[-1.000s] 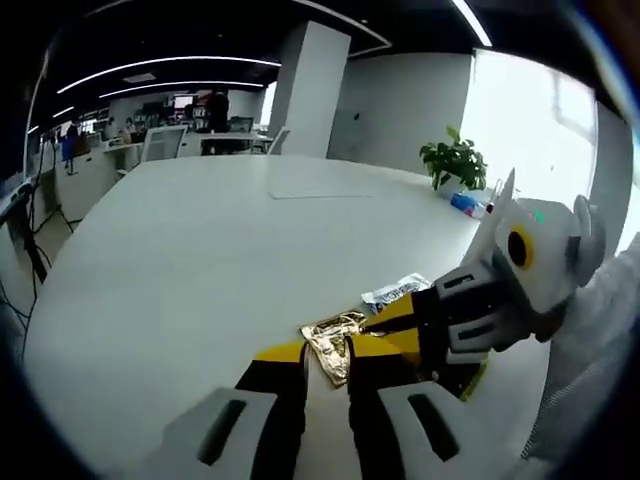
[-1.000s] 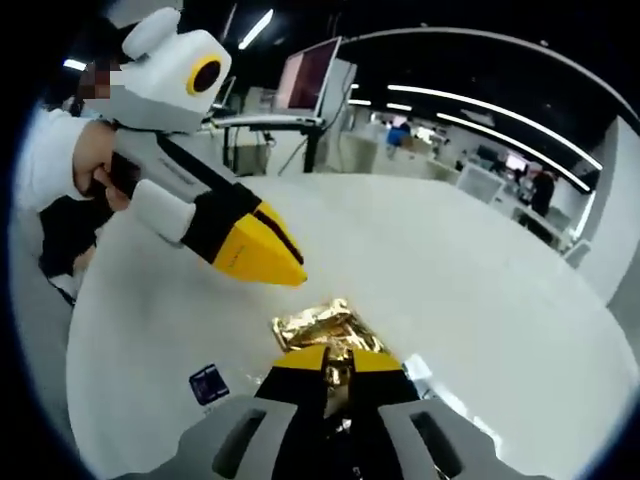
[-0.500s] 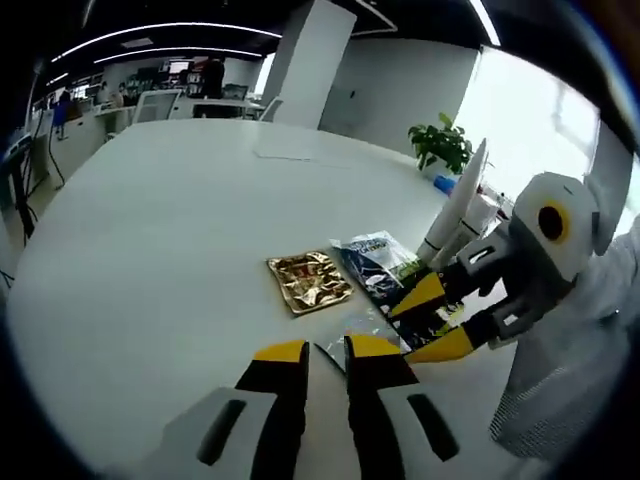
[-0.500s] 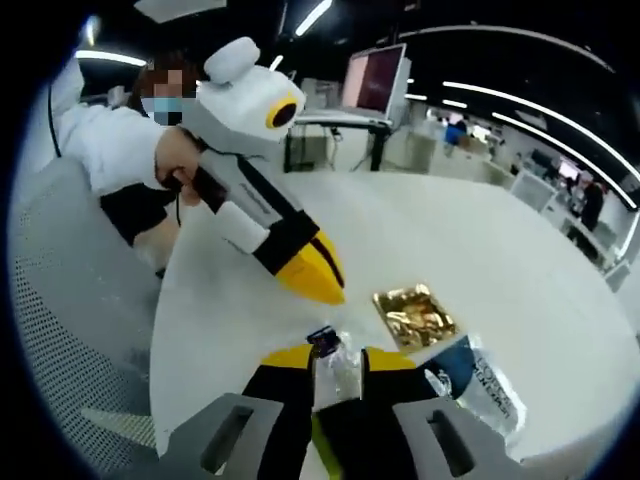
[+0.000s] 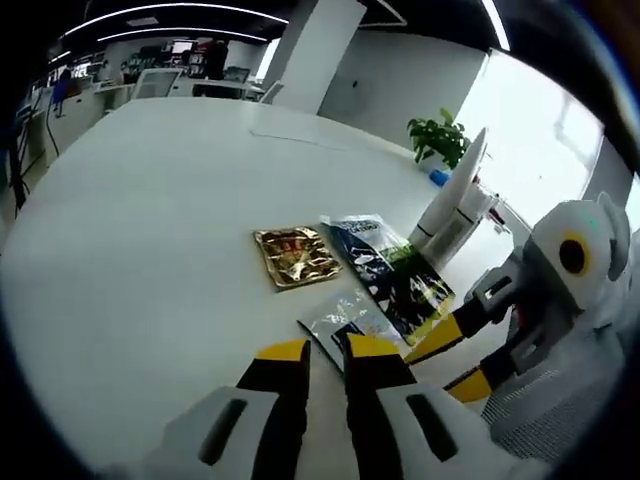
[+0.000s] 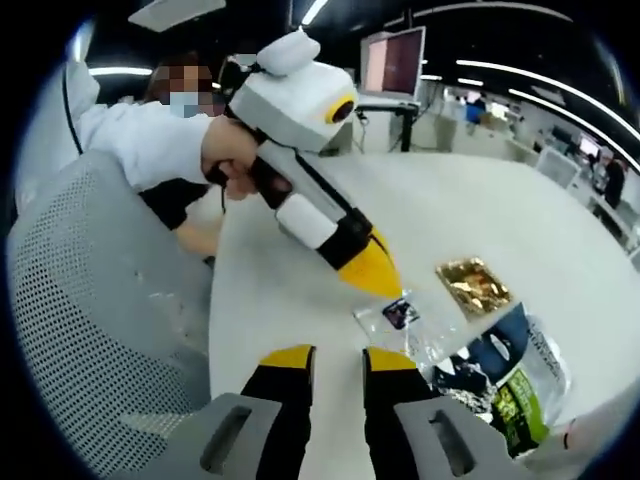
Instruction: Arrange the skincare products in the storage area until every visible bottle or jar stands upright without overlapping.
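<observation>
In the left gripper view, nearest: left hand-held gripper (image 5: 325,352), yellow-tipped jaws a narrow gap apart, empty, hovering low over the white table (image 5: 130,240). Just beyond the tips, a clear sachet (image 5: 345,318) lying flat, long axis slanting from near left to far right. Beside it on the right, a dark blue and green pouch (image 5: 392,275), also flat, long axis running away toward the far left. Left of that, a gold foil packet (image 5: 294,256), flat and roughly square, apart from the clear sachet. Farther right, a white tube (image 5: 452,208) standing tilted, narrow end up. At the right edge, right hand-held gripper (image 5: 455,358), jaws spread, empty. Far back, a potted plant (image 5: 440,138).

In the right gripper view: right hand-held gripper (image 6: 337,362) with jaws open on nothing; ahead, clear sachet (image 6: 398,318) with left hand-held gripper (image 6: 373,270) tip right at its edge, contact uncertain. Pouch (image 6: 500,385) at lower right, gold packet (image 6: 473,281) beyond. Mesh chair (image 6: 90,320) on the left.

Against half a second ago: clear sachet no longer pinched between the right jaws, now lying on the table; right jaws wider apart.
</observation>
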A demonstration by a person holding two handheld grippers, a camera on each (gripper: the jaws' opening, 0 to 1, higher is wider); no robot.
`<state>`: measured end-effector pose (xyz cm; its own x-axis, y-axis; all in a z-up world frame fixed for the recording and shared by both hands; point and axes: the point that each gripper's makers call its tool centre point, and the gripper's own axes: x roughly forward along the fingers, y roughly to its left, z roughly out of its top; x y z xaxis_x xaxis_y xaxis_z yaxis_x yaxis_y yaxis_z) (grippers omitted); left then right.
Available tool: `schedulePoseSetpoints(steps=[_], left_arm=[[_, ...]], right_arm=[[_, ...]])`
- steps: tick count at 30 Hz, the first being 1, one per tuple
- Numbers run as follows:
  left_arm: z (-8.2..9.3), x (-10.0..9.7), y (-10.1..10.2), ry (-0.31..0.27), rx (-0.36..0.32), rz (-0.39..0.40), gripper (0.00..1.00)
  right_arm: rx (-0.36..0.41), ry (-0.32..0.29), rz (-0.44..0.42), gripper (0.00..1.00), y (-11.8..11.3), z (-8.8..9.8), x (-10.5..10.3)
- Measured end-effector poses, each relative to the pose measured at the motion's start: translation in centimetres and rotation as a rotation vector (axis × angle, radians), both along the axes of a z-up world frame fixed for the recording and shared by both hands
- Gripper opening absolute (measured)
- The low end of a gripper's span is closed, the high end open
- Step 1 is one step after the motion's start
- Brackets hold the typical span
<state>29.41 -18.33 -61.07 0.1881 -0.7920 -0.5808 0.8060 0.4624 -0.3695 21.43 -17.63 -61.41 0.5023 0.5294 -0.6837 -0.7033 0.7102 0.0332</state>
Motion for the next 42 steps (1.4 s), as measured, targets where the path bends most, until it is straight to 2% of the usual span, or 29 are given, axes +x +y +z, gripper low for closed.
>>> schedulePoseSetpoints(steps=[3, 20, 24, 26, 36, 42], left_arm=[[0.0, 0.2, -0.1, 0.004, -0.004, 0.004, 0.09], [0.2, 0.5, -1.3, -0.004, -0.006, -0.019, 0.1], [1.2, 2.0, -1.3, -0.004, -0.05, 0.019, 0.11], [1.6, 2.9, -1.3, -0.044, -0.033, 0.032, 0.12], [0.9, 6.4, -2.0, -0.098, 0.006, 0.048, 0.12], [0.5, 6.1, -2.4, -0.082, 0.004, 0.029, 0.12]], right_arm=[[0.002, 0.016, 0.0, 0.17, 0.1, -0.5, -0.1], [0.037, 0.005, -0.02, 0.16, 0.8, -0.2, 1.0], [0.037, 0.011, -0.018, 0.17, 0.7, -0.2, 0.8], [0.04, 0.012, -0.017, 0.17, 0.8, -0.1, 0.6], [0.067, 0.009, -0.012, 0.17, 1.1, 0.5, 0.3], [0.066, 0.006, -0.021, 0.17, 0.9, 0.6, 0.3]])
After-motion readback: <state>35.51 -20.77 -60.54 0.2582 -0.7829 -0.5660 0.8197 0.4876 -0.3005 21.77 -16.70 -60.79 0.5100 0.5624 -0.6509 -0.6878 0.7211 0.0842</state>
